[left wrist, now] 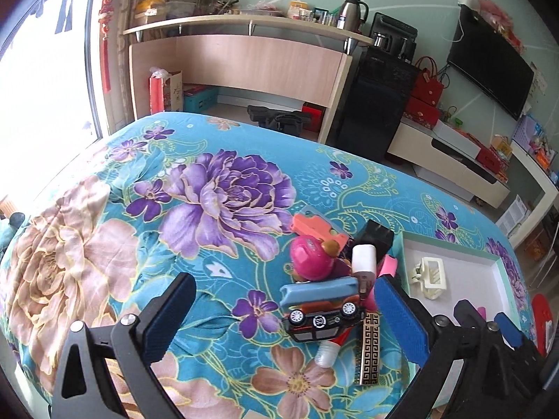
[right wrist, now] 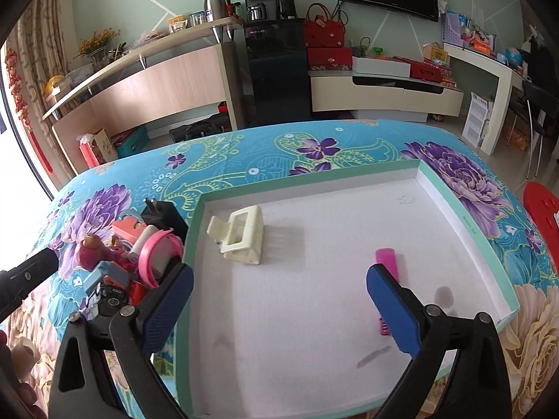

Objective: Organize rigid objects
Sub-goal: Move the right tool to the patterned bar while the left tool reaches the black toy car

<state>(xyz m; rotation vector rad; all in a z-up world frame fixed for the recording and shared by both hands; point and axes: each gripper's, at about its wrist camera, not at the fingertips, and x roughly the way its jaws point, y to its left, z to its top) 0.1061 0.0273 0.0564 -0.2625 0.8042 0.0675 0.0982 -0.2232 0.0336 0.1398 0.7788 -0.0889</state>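
My left gripper [left wrist: 286, 317] stands open over a pile on the floral bedspread, with nothing between its pads. In the pile are a black toy car [left wrist: 321, 317], a pink round toy [left wrist: 311, 258], a white charger [left wrist: 363, 258], a black plug [left wrist: 379, 235] and a gold patterned bar [left wrist: 370, 349]. Right of the pile lies a white tray [right wrist: 195, 216] with a teal rim. A cream hair claw [right wrist: 241, 234] and a pink hair clip [right wrist: 386, 269] lie inside it. My right gripper [right wrist: 279, 309] hangs open above the tray floor. Its right finger partly hides the clip.
The bed's far edge drops to the floor before a wooden counter [left wrist: 244, 63] and a black cabinet [right wrist: 276, 70]. A red stool [right wrist: 541, 206] stands off the bed's right side. One finger [right wrist: 35, 272] of the left gripper shows left of the pile.
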